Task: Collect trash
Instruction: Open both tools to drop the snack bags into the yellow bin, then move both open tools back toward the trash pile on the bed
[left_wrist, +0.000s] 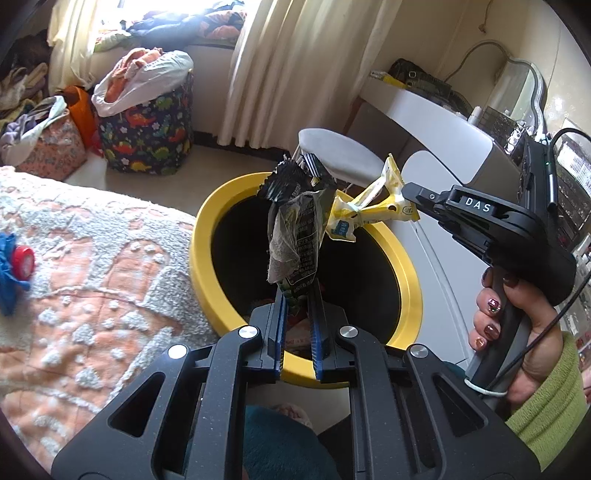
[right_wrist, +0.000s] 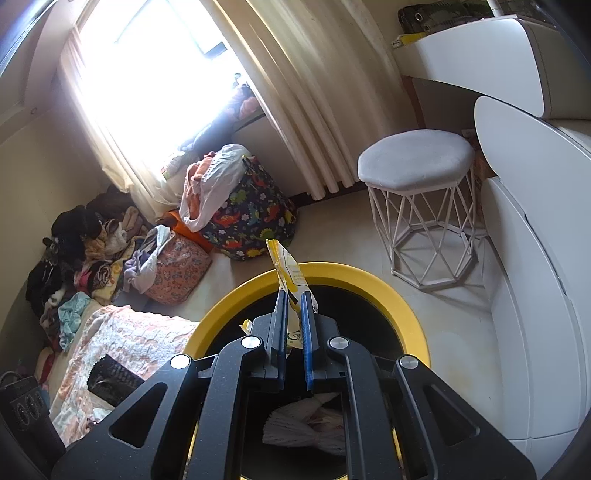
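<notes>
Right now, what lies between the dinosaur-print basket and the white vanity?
A white wire-frame stool stands on bare floor between the dinosaur-print basket and the white vanity, clearest in the right wrist view.

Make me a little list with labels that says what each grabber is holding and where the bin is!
left gripper: shut on a dark crumpled wrapper, held above the bin's opening
right gripper: shut on a yellow wrapper, also above the bin
bin: round, yellow rim, dark inside, beside the bed
inside bin: white crumpled trash already at the bottom
bed cover: orange and white, a blue scrap with a red cap on it
stool: grey seat, white wire legs, behind the bin
</notes>
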